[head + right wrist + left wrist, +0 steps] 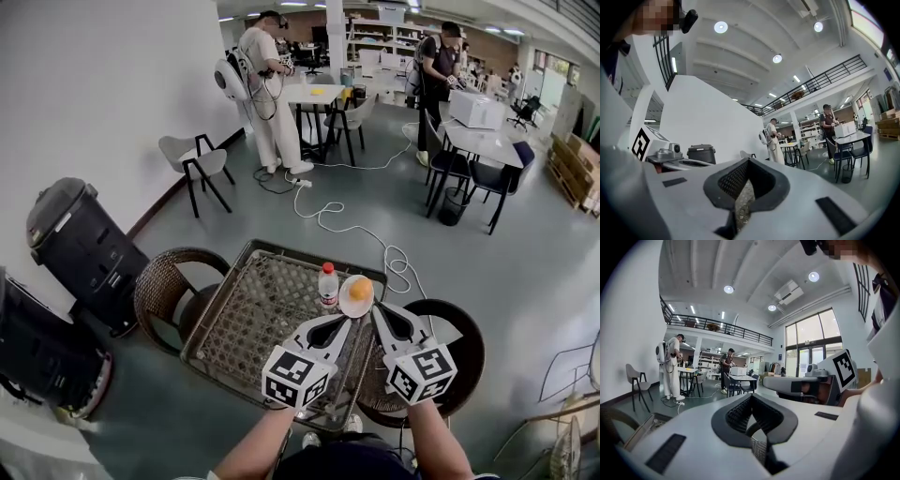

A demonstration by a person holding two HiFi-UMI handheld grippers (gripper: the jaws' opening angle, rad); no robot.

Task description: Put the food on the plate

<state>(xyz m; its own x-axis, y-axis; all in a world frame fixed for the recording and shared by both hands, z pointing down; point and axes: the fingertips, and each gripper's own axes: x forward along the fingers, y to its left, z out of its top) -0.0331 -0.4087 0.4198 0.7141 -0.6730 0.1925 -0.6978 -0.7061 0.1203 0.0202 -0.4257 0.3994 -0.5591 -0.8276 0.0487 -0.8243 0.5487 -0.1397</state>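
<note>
An orange round piece of food (360, 289) lies on a small white plate (346, 302) at the far right of the woven metal table (253, 319). A clear plastic bottle (327, 286) with a red cap stands just left of the plate. My left gripper (345, 322) is shut and holds nothing, with its tip just short of the plate's near edge. My right gripper (377, 307) is also shut and holds nothing, right beside the plate. The left gripper view shows shut jaws (751, 396) pointing out into the room, and the right gripper view shows the same (747, 160).
Round wicker chairs stand left (164, 286) and right (464, 347) of the table. A black bin (80, 244) is by the white wall at left. A white cable (356, 230) runs across the floor. Two people stand at tables (314, 94) far back.
</note>
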